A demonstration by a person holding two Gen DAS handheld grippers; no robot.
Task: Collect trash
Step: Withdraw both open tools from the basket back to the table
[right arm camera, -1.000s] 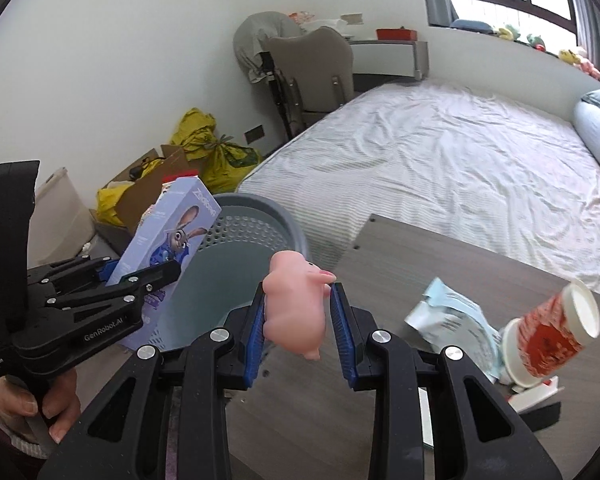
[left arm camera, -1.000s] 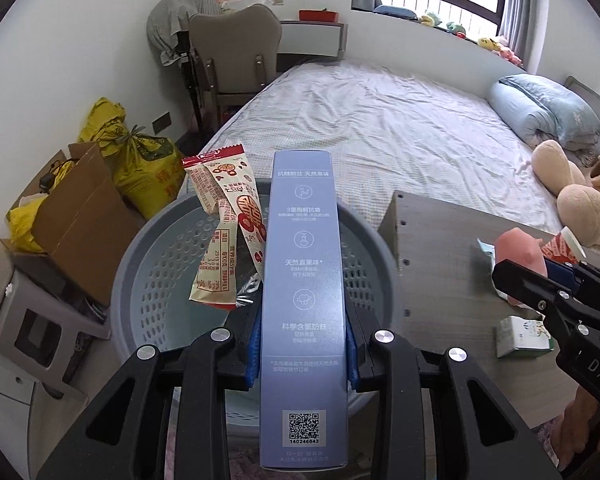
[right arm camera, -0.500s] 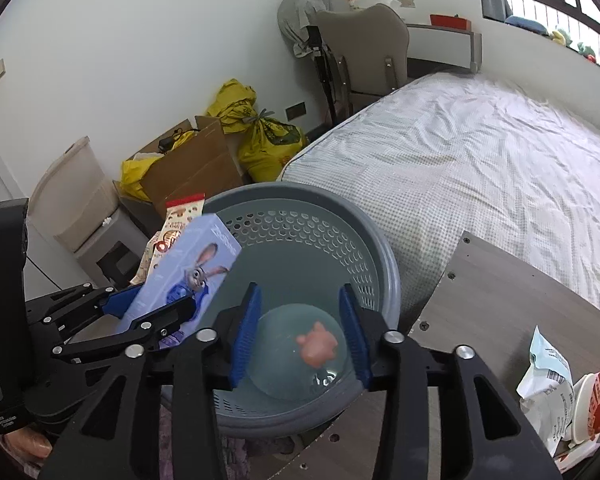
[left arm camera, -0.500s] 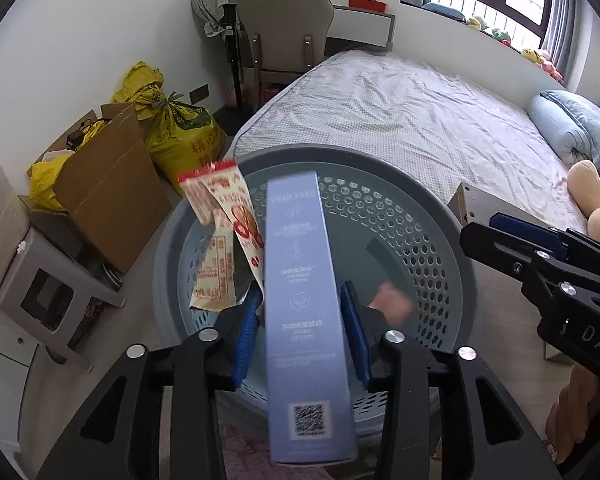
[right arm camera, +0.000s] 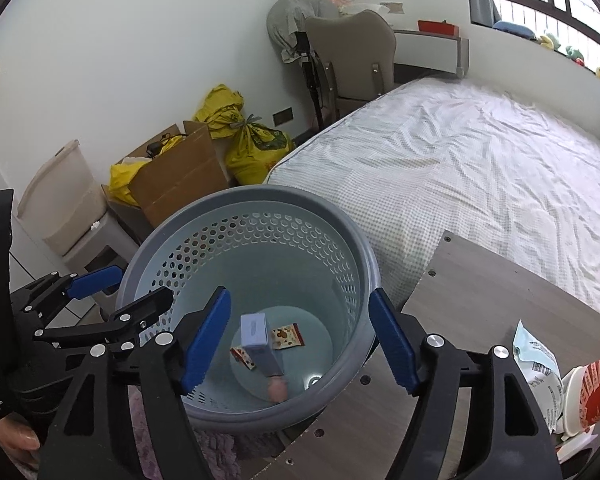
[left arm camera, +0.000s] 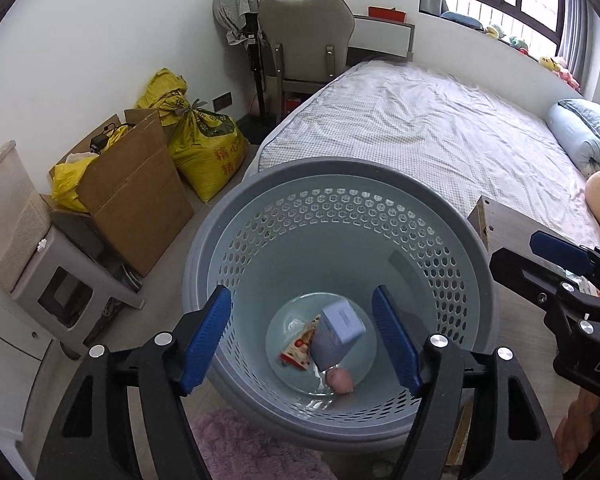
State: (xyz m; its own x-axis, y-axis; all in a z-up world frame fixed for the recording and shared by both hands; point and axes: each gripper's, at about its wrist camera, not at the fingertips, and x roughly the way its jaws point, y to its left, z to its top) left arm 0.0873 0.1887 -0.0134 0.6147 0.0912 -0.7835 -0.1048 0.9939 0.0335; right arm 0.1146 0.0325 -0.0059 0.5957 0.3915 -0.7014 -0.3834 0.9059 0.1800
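Observation:
A grey perforated trash basket (left arm camera: 380, 184) stands on the floor below both grippers; it also shows in the right wrist view (right arm camera: 244, 200). Inside lie a pale blue toothpaste box (left arm camera: 336, 330), red snack wrappers (left arm camera: 298, 350) and a pink pig toy (left arm camera: 340, 380). The box (right arm camera: 256, 338), wrappers (right arm camera: 286, 336) and pig (right arm camera: 278, 390) also show from the right. My left gripper (left arm camera: 306, 336) is open and empty above the basket. My right gripper (right arm camera: 300, 340) is open and empty above it too.
A grey wooden table (right arm camera: 492, 292) to the right holds a pale blue bag (right arm camera: 534, 364) and a red paper cup (right arm camera: 596, 384). A bed (left arm camera: 440, 132), a cardboard box (left arm camera: 136, 196), yellow sacks (left arm camera: 208, 148) and a chair (left arm camera: 304, 44) stand beyond.
Both grippers opened over the basket. The pink pig dropped in first, then the blue box and snack wrappers fell from my left gripper to the basket's bottom.

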